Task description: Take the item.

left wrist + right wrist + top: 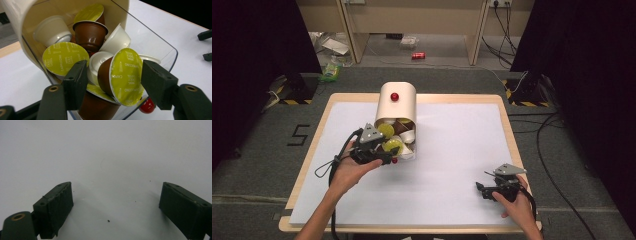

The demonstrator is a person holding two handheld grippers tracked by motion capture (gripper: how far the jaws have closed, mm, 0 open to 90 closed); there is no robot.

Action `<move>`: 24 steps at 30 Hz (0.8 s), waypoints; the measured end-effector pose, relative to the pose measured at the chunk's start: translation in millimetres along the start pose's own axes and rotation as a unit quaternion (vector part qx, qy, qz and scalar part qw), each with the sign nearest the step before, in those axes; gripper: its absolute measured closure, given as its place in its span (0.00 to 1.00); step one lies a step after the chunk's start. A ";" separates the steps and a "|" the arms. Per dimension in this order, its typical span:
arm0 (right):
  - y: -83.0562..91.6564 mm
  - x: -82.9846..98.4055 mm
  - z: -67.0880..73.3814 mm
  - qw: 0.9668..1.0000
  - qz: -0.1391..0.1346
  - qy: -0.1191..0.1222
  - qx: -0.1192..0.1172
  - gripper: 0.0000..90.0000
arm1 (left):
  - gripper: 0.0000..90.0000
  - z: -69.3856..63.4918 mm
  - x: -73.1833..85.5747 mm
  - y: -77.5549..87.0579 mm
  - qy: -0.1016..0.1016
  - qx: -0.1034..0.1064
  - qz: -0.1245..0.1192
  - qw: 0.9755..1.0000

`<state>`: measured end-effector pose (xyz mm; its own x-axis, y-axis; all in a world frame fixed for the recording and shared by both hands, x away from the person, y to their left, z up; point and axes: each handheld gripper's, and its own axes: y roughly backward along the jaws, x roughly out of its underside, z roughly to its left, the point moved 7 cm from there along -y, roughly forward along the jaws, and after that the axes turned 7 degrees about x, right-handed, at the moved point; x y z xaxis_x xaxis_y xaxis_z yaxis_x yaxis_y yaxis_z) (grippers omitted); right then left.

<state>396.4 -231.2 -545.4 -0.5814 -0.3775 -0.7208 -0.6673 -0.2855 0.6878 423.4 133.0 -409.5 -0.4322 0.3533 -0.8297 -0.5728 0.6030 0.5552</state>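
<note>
Pickup under way: left gripper (113, 83), jaws half closed, brackets a brown capsule (120, 77) in the dispenser (396, 107) at 11 o'clock; firmer squeeze next, while right gripper (486, 190) idles wide open, empty.

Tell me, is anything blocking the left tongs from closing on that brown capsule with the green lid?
Nothing visible is. The left tongs already straddle the brown capsule at the mouth of the clear-fronted dispenser. A white capsule crowds the pad on the view's left, so it might get nudged or pinched too.
</note>
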 end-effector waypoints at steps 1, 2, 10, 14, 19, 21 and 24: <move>-0.1 0.0 -0.1 1.000 0.000 0.001 0.000 0.14 | 0.43 0.0 0.0 -0.9 0.001 0.003 0.001 1.000; -0.1 0.0 -0.2 1.000 0.000 0.001 0.000 0.14 | 0.44 0.0 0.0 -0.9 0.001 0.003 0.001 1.000; 0.1 0.1 0.0 1.000 0.001 0.000 0.000 0.14 | 0.50 3.4 1.1 -9.8 -0.002 0.008 0.016 1.000; 0.0 0.1 -0.1 1.000 0.000 0.001 0.000 0.14 | 0.51 2.9 1.1 -11.0 -0.007 0.007 0.018 1.000; -0.1 0.0 -0.1 1.000 -0.001 0.001 0.000 0.14 | 0.57 5.0 0.9 -5.2 -0.007 0.006 0.009 1.000; -0.1 0.0 -0.1 1.000 0.000 0.001 0.000 0.14 | 0.58 5.1 1.2 -4.4 -0.009 0.006 0.009 1.000; -0.1 -0.1 -0.2 1.000 -0.001 0.002 0.000 0.14 | 0.59 5.5 1.2 -2.8 -0.014 0.005 0.008 1.000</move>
<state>396.7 -231.3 -545.4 -0.5789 -0.3797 -0.7216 -0.6686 -0.2855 0.6866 428.3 135.7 -412.4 -0.4219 0.3829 -0.8218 -0.5594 0.6034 0.5683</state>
